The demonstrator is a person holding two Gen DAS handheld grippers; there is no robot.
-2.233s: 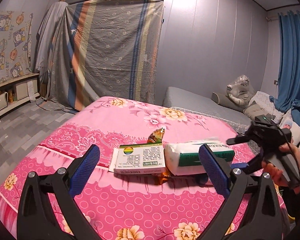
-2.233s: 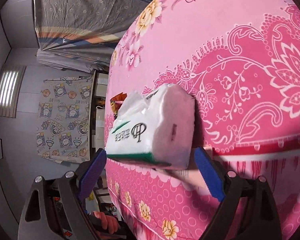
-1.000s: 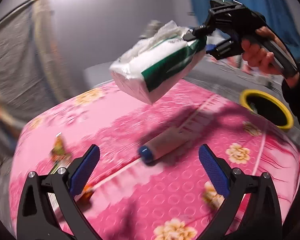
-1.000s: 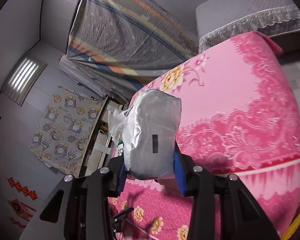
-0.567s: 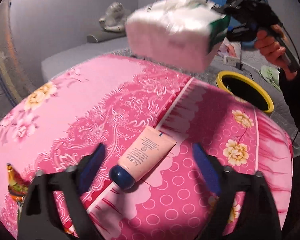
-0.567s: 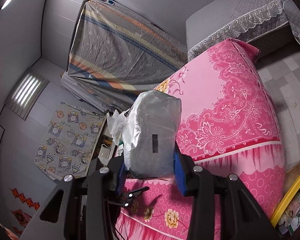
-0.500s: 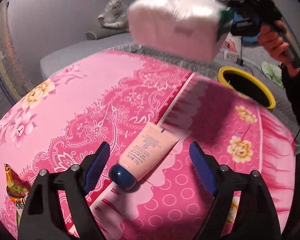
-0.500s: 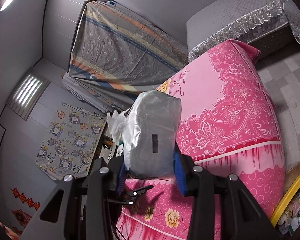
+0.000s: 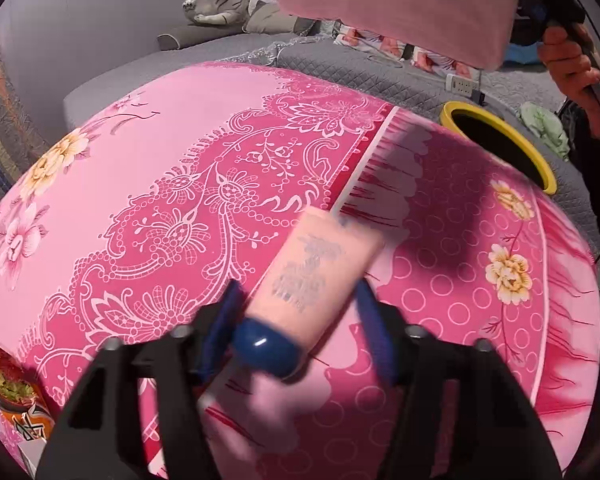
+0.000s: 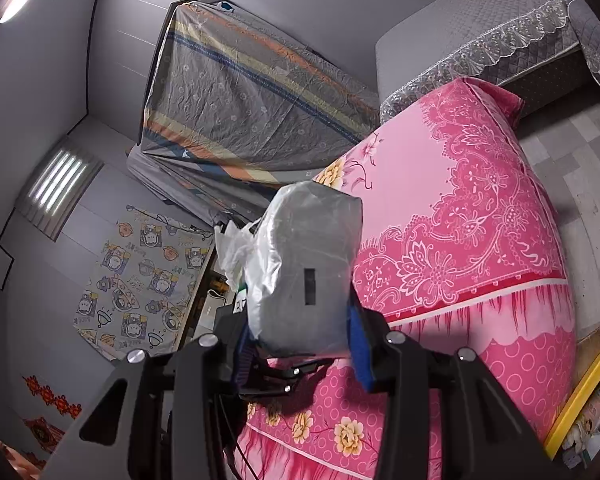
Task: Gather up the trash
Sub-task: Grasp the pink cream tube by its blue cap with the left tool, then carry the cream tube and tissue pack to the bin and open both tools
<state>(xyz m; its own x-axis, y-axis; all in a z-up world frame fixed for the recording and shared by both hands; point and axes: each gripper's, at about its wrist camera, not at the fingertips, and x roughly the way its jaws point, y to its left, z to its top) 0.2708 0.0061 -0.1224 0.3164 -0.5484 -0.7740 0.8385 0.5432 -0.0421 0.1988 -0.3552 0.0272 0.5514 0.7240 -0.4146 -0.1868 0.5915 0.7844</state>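
A pink tube (image 9: pixel 312 264) with a blue cap (image 9: pixel 266 346) lies on the pink flowered bedspread (image 9: pixel 148 152). My left gripper (image 9: pixel 296 304) straddles it near the cap, jaws closing. The left pad (image 9: pixel 224 320) touches the cap. A thin gap shows at the right pad (image 9: pixel 374 340). A white tissue pack (image 10: pixel 308 264) is clamped between the pads of my right gripper (image 10: pixel 300 336). In the left wrist view that pack (image 9: pixel 400 4) hangs high over the bed's far side, held up by a hand (image 9: pixel 572 64). A yellow-rimmed bin (image 9: pixel 460 114) stands beyond the bed corner.
A snack wrapper (image 9: pixel 8 380) lies at the bed's left edge. Behind the bed is a grey quilted couch (image 9: pixel 340 68) with a plush tiger (image 9: pixel 216 4) and a power strip (image 9: pixel 462 86). A striped cloth covers furniture (image 10: pixel 252 92) by the wall.
My left gripper dropped toward the tube and its jaws narrowed around it. The right gripper carried the tissue pack off the bed and up toward the bin side, then held still.
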